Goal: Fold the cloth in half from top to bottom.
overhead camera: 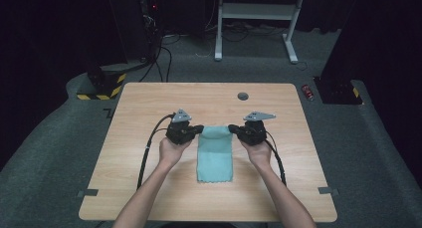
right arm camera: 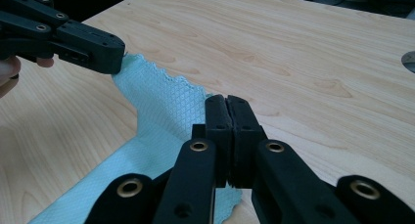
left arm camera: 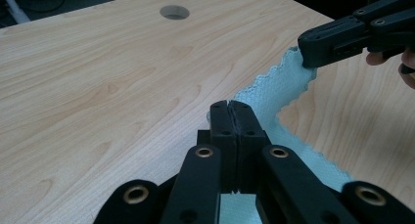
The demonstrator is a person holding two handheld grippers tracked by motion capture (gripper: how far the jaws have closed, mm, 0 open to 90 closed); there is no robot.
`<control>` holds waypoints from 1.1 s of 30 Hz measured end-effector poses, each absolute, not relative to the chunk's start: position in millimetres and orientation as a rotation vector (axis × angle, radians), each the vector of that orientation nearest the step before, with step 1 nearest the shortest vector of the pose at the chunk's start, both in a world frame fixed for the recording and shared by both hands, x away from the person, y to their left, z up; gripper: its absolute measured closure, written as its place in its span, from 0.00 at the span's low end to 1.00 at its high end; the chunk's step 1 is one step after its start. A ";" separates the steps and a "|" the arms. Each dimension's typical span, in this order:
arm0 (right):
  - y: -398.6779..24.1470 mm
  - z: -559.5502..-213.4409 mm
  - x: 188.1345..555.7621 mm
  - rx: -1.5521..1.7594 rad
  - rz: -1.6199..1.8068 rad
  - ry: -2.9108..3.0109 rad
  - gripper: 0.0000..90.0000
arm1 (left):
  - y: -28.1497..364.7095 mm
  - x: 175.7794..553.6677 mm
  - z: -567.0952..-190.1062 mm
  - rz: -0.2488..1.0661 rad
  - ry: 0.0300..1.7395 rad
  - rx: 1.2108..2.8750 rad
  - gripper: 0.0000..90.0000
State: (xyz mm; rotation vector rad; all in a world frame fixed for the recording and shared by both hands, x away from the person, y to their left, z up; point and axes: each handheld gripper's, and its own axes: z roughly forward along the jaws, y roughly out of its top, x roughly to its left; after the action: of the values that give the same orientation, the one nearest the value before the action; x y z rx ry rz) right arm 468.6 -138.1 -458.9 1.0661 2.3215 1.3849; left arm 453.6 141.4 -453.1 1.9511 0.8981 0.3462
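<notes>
Pinching the two far corners of a teal cloth, the hand-held grippers face each other across its far edge: the left hand-held gripper has its jaws clamped on the far left corner, and the right hand-held gripper has its jaws clamped on the far right corner. In each gripper view the black jaws stand pressed together with fabric caught between them.

From those two grips the cloth runs back toward the person, its long axis lying front to back on the bench, so nearly all of it sits behind and below the jaws. Judging from this, the coming move turns on that axis: any lift or fold carries the held far edge along the length, toward the free near edge. Neither hand is nearer; they hold evenly, one corner apiece.

How much fabric is inside each pinch is hidden by the jaws. The near edge is cut off in both gripper views. Whether the held edge is lifted off the bench or only taut is hard to make out.
</notes>
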 end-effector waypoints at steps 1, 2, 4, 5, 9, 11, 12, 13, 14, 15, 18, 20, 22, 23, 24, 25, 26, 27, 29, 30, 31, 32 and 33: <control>-138.3 -458.9 467.7 1.060 1.386 2.322 0.99 | 141.4 452.3 -453.2 0.342 0.897 1.949 0.99; -138.4 -458.8 466.6 1.053 1.389 2.323 0.99 | 141.8 451.4 -453.1 0.347 0.891 1.952 0.99; -138.8 -458.6 463.9 1.049 1.395 2.325 0.99 | 142.6 448.9 -452.9 0.342 0.888 1.950 0.99; -138.7 -458.4 462.4 1.051 1.394 2.330 0.99 | 143.1 447.8 -453.0 0.338 0.889 1.948 0.99; -138.2 -457.4 457.5 1.017 1.398 2.335 0.99 | 145.3 444.4 -454.0 0.340 0.885 1.949 0.99; -138.0 -457.8 454.5 1.013 1.402 2.337 0.99 | 145.7 442.4 -454.2 0.338 0.884 1.946 0.99; -138.1 -458.2 453.1 1.008 1.401 2.339 0.99 | 146.1 441.0 -454.2 0.336 0.880 1.944 0.99; -138.1 -458.4 451.3 1.013 1.403 2.340 0.99 | 146.6 439.6 -454.3 0.337 0.875 1.945 0.99; -138.6 -458.9 450.1 1.004 1.407 2.343 0.99 | 146.7 438.3 -454.6 0.334 0.873 1.944 0.99; -138.8 -459.1 448.5 1.004 1.409 2.344 0.99 | 146.8 437.1 -454.8 0.331 0.873 1.944 0.99; -139.0 -459.7 444.9 0.997 1.416 2.347 0.99 | 147.8 433.8 -455.5 0.331 0.868 1.942 0.99; -139.4 -460.2 443.4 0.991 1.421 2.347 0.99 | 148.2 431.6 -456.3 0.330 0.864 1.941 0.99; -139.8 -460.8 441.8 0.995 1.426 2.348 0.99 | 148.4 429.0 -457.8 0.327 0.859 1.942 0.99; -140.1 -461.2 441.2 0.991 1.429 2.350 0.99 | 148.4 427.4 -458.8 0.325 0.858 1.943 0.99; -140.2 -461.8 439.9 0.994 1.429 2.353 0.99 | 148.8 426.4 -459.4 0.325 0.857 1.943 0.99; -140.2 -462.3 439.2 0.990 1.429 2.356 0.99 | 149.1 425.4 -459.8 0.321 0.860 1.939 0.99; -140.1 -462.8 438.5 0.986 1.430 2.360 0.99 | 149.5 424.9 -460.2 0.322 0.860 1.935 0.99; -140.0 -463.1 437.9 0.984 1.430 2.361 0.99 | 150.2 424.2 -460.5 0.319 0.860 1.933 0.99; -139.8 -463.7 436.2 0.979 1.428 2.367 0.99 | 150.6 422.8 -460.8 0.319 0.858 1.930 0.99; -139.8 -463.8 435.5 0.978 1.428 2.369 0.99 | 150.6 422.2 -460.8 0.315 0.857 1.931 0.99; -140.0 -463.6 435.0 0.976 1.429 2.369 0.99 | 150.4 421.7 -460.7 0.314 0.856 1.932 0.99; -140.3 -463.5 434.7 0.975 1.431 2.368 0.99 | 150.1 420.9 -460.2 0.316 0.852 1.934 0.99; -140.7 -463.1 434.1 0.976 1.433 2.366 0.99 | 149.9 420.1 -459.6 0.318 0.846 1.934 0.99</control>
State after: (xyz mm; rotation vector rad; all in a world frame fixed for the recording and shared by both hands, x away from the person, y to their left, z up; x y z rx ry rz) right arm 434.1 -140.7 -463.1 0.9758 2.3663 1.4334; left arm 420.1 149.9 -459.6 1.9343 0.8462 0.3177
